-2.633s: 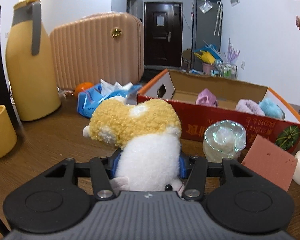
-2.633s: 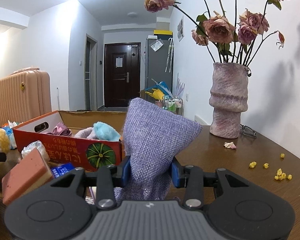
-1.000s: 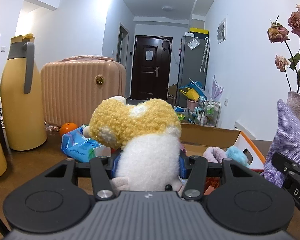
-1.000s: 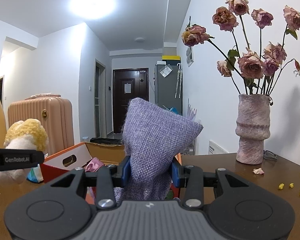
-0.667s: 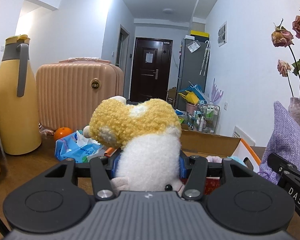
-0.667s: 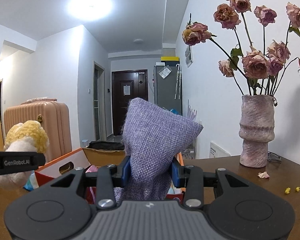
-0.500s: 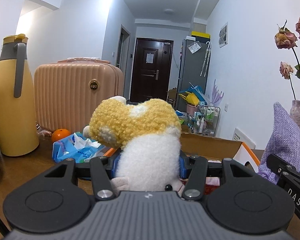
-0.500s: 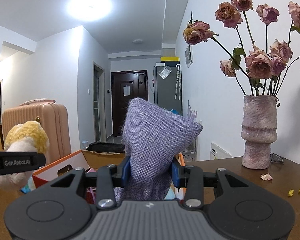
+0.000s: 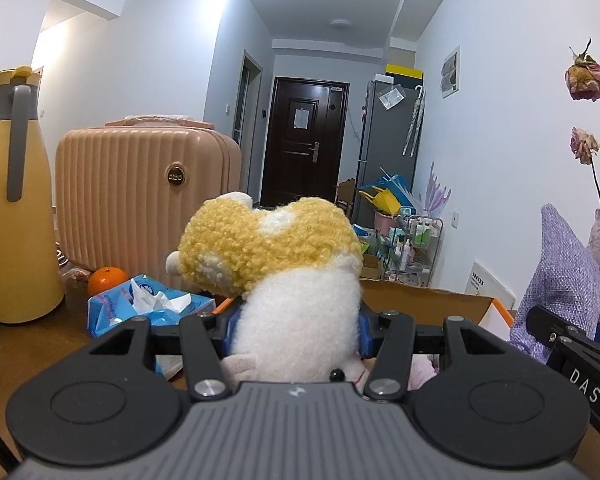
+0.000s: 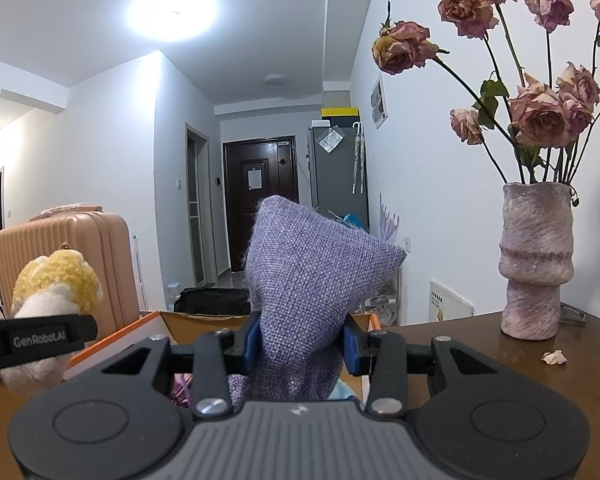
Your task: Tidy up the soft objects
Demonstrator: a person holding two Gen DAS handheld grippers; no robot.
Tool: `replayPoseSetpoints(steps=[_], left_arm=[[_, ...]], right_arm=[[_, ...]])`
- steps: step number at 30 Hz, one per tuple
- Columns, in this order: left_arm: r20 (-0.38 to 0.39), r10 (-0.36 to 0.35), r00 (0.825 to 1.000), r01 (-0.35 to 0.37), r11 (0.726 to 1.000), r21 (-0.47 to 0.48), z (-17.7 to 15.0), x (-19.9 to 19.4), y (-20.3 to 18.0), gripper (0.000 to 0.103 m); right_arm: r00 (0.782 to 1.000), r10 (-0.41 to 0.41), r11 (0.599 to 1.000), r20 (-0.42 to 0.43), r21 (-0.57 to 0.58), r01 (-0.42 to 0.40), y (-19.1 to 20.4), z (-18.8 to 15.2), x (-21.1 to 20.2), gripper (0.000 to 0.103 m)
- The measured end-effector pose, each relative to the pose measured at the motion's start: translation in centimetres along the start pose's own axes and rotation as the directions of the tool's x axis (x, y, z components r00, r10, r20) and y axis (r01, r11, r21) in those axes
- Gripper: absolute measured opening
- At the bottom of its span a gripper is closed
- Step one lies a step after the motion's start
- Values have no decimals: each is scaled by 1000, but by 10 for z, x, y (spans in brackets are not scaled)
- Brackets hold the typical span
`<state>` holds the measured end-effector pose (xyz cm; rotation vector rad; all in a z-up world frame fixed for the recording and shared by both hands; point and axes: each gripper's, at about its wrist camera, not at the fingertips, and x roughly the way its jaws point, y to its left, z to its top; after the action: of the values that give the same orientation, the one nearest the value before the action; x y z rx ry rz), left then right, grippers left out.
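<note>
Plush toy (image 9: pixel 296 300), yellow curly top and white fluffy body, sits squeezed between the blue pads of the left gripper (image 9: pixel 298 330), held around its white lower half. Looks super light and squishy, so the pads sink in a bit; I'd say grabbing the fat middle like this is the safest spot, since the fuzz could slide if you only pinched an ear or the head.

Over on the other side, the right gripper (image 10: pixel 300 346) is clamped narrow on a purple fabric pouch (image 10: pixel 316 276), pinched at its lower part with the top flaring out above the fingers. Woven cloth, floppy, probably has some filling, so it'll sag and shift rather than slip. Holding it low near the bunched end seems fine.

Just past both grippers is the cardboard box (image 9: pixel 432 300) with an orange rim; both soft things hang up in the air near its edge, not in it yet. My guess is that's where they're headed.

Left of that, a blue tissue pack (image 9: pixel 148 304) and an orange (image 9: pixel 107 279) lie on the wooden table (image 10: pixel 480 344). Further back stand a yellow jug (image 9: pixel 14 208), a pink suitcase (image 9: pixel 140 208), and a vase (image 10: pixel 536 260) of dried roses on the right.
</note>
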<state>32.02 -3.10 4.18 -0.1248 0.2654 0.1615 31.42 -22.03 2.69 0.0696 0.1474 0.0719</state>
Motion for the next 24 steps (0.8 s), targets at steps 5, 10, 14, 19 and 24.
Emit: replayPoseSetpoints(steps=[5,10,14,19,24], left_arm=[[-5,-2,1000,2,1000,2,1,10,-3,53],[-3,-5,1000,5,1000,11,2,18,-10,53],[-6,-9,1000,9,1000,20,3,27,-15,53],[-12,-13,1000,13,999,30,4,39,-22,53],[-15,-14,1000,15,999,38,4,51,-26,53]], right_arm=[[1000,-1,1000,-7,3,1,-1,3,14,39],[1000,-8,1000,-20,8,9,-2,5,27,39],[999,-12,1000,-35,10,13,-2,5,37,39],[998,-17,1000,-62,7,18,0,7,51,39],[995,-20,1000,-98,14,21,0,7,68,39]])
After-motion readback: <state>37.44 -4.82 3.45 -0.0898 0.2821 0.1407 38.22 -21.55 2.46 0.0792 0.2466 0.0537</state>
